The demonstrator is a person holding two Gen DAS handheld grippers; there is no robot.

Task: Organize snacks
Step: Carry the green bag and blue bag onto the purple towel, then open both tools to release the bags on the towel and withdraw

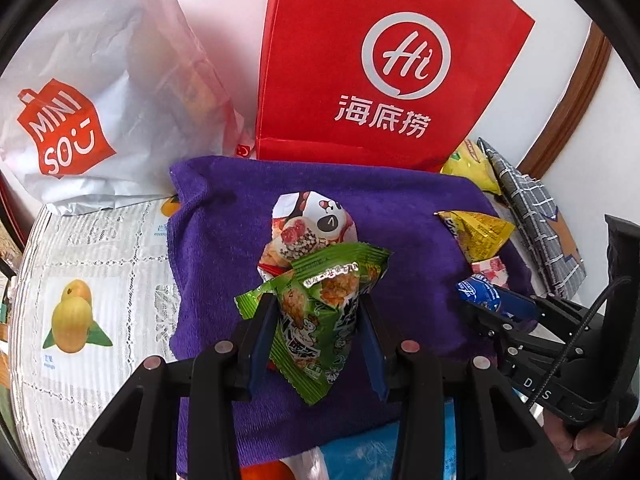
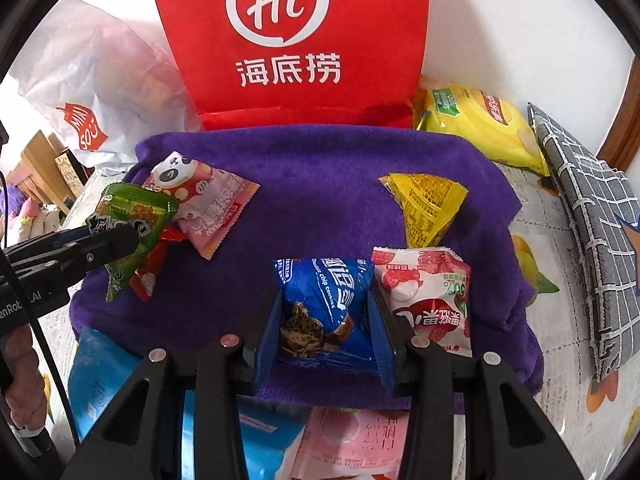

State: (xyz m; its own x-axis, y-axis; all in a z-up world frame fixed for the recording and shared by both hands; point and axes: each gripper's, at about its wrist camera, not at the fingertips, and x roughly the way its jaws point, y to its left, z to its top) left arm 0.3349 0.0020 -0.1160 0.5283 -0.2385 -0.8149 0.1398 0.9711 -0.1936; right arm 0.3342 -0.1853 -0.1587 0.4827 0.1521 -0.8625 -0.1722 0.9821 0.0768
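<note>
A purple towel [image 1: 224,216] [image 2: 320,184] lies spread on the table. My left gripper [image 1: 318,316] is shut on a green snack packet [image 1: 320,300] [image 2: 128,220], held just above a pink panda packet [image 1: 316,220] [image 2: 200,196]. My right gripper [image 2: 325,312] [image 1: 496,312] is shut on a blue chocolate-chip cookie packet [image 2: 324,292] [image 1: 480,292], low over the towel. Beside it lies a red-and-white strawberry packet [image 2: 428,300] [image 1: 490,270]. A yellow triangular packet [image 2: 424,204] [image 1: 476,232] rests farther back on the towel.
A red paper bag [image 1: 380,60] [image 2: 288,40] stands behind the towel, with a white Miniso bag [image 1: 80,100] [image 2: 88,92] to its left. A yellow chip bag [image 2: 480,124] and a grey checked pouch [image 2: 592,220] lie at right. Blue and pink packets [image 2: 352,444] sit at the near edge.
</note>
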